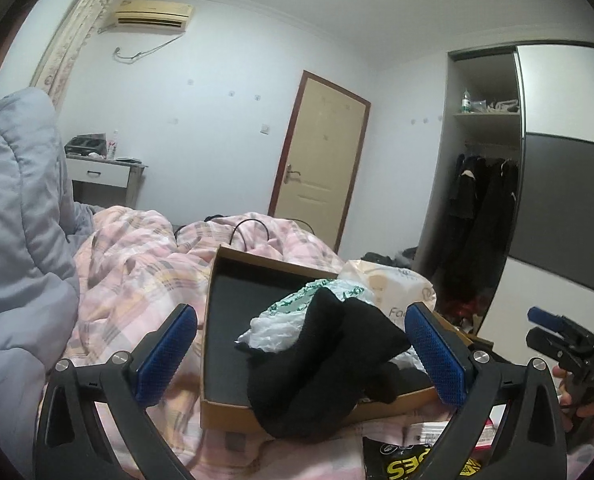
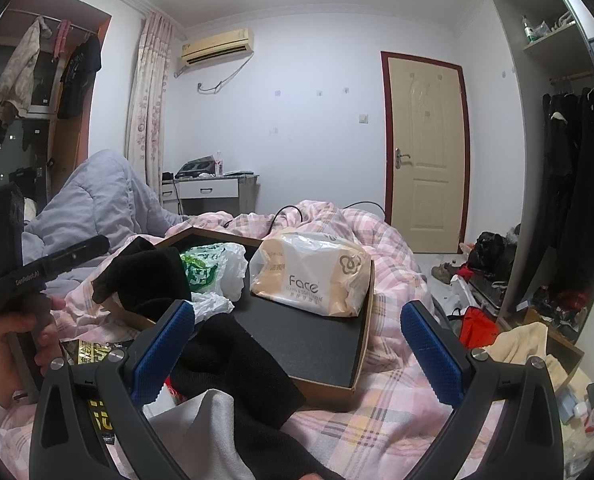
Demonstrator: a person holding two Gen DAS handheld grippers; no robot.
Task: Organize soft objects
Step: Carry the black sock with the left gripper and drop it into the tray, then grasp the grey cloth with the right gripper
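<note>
Left gripper (image 1: 301, 354) wide open, black cloth (image 1: 321, 364) unheld.

One cardboard box (image 2: 361, 344) is seen ahead of the tool. One tissue pack (image 2: 309, 276), one crumpled plastic bag (image 2: 213, 268) and one black garment (image 1: 317, 364) are counted in it.

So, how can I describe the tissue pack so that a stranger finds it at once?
Look at the bed with the pink checked quilt, then the shallow cardboard box lying on it. The tissue pack sits at the box's far end: beige, in clear plastic, printed "Face", unlike the green-printed bag and black cloth beside it.
</note>
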